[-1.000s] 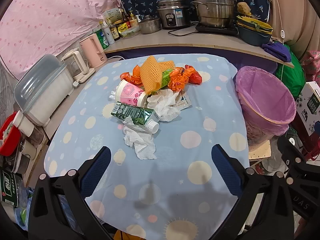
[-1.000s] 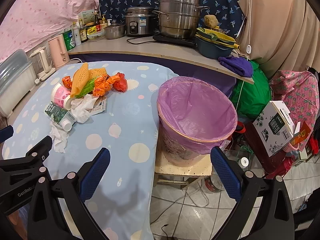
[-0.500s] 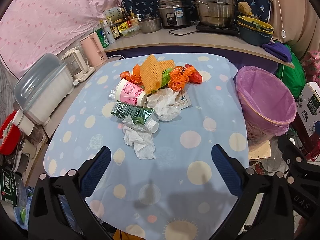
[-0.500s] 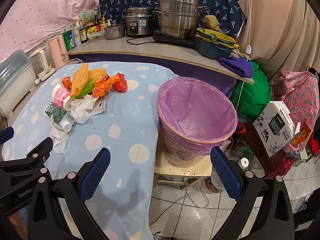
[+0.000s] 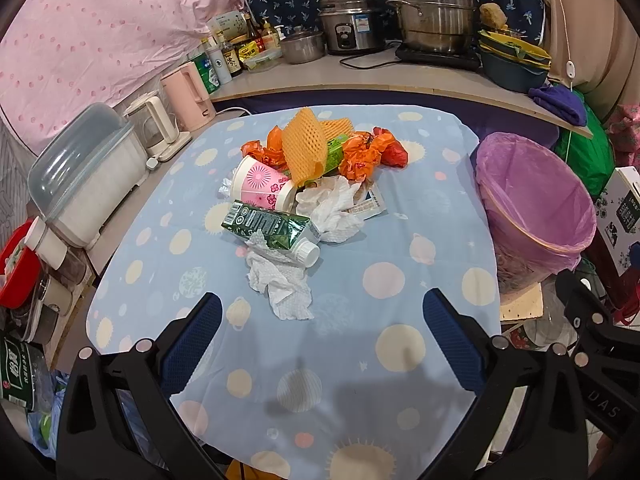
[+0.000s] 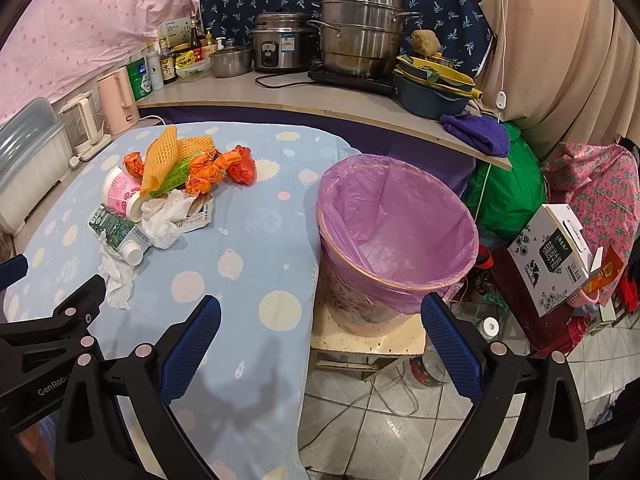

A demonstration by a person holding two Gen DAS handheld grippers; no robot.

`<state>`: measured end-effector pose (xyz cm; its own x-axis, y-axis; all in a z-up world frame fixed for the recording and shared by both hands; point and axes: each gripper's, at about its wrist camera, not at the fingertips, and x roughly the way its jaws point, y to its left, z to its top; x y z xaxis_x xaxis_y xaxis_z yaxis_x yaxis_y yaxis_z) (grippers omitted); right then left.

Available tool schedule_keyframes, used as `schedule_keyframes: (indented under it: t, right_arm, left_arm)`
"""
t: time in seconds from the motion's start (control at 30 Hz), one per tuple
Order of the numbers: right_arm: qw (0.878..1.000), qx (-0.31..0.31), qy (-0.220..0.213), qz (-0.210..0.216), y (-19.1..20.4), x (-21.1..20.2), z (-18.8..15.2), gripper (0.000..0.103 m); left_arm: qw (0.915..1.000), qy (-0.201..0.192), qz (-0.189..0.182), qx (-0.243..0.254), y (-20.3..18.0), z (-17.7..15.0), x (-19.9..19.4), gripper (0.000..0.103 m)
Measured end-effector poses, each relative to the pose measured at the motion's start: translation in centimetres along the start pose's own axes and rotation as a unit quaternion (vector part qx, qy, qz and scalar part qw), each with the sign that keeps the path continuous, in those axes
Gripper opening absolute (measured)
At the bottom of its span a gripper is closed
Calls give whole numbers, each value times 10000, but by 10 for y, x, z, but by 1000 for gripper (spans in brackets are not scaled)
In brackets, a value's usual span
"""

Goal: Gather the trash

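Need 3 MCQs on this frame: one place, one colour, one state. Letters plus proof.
1. Where is the bin? A on the table B off the table's right edge, on a low stand C on the counter
2. Bin liner colour? A purple B black C white
3. Left gripper jaws? A shut on the tissue B shut, empty C open, empty

B: the right wrist view shows it on a stand beside the table.
A: purple plastic lines the rim.
C: both jaws are spread, short of the crumpled tissue.
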<state>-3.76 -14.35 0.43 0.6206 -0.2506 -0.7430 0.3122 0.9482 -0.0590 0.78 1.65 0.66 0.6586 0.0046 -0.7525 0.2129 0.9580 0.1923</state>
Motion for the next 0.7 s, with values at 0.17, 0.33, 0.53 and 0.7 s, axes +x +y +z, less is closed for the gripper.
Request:
schedule_keyframes:
  t: [0.17, 0.33, 0.53, 0.7]
  right_arm:
    - [10000, -14, 15, 8, 1, 2, 1, 96]
    - [10000, -28, 26, 7, 5, 12, 4, 96]
    - [10000, -15, 25, -35, 4, 18, 9, 96]
    - [9999, 58, -115, -75, -1, 17, 17, 96]
  left_arm:
    - [9999, 75, -45, -51, 4, -1, 6, 96]
    - [9993, 251, -190, -190, 9, 0, 18, 96]
    - [9989, 245, -299, -246, 13, 3, 21, 96]
    - [9978, 237, -459, -411, 26, 8, 30, 96]
